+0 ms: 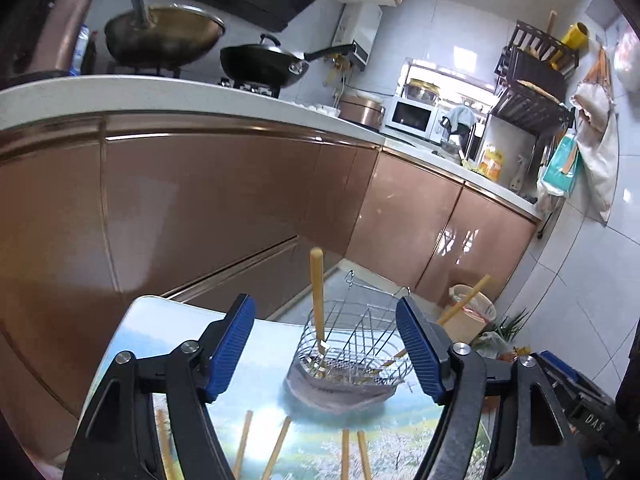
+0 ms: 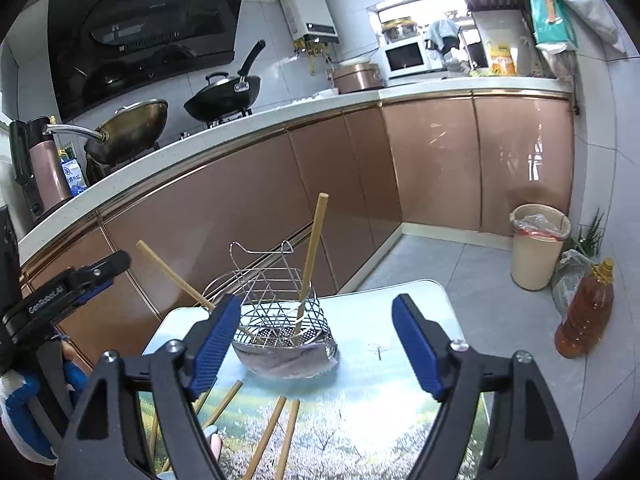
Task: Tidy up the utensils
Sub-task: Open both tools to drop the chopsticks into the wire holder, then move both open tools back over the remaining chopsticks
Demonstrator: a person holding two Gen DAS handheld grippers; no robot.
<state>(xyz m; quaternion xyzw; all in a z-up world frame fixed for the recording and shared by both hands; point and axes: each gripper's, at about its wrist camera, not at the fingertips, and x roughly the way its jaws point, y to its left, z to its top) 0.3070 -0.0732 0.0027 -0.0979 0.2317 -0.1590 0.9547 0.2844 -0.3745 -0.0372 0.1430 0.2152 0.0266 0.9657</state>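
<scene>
A wire utensil basket (image 1: 352, 350) (image 2: 280, 320) stands on a small table with a landscape print (image 1: 264, 420) (image 2: 360, 412). Two wooden chopsticks (image 1: 318, 292) (image 2: 314, 240) stand in the basket, one upright and one leaning (image 2: 172, 274) (image 1: 464, 304). Several more chopsticks (image 1: 280, 448) (image 2: 276, 432) lie flat on the table in front of the basket. My left gripper (image 1: 326, 350) is open and empty, hovering short of the basket. My right gripper (image 2: 316, 344) is open and empty, also just in front of the basket. The left gripper also shows in the right wrist view (image 2: 72, 284) at the left.
Copper-coloured kitchen cabinets (image 2: 400, 184) run behind the table under a white counter (image 2: 280, 114) with woks and a microwave. A beige bin (image 2: 538, 246) and an oil bottle (image 2: 586, 316) stand on the tiled floor at the right.
</scene>
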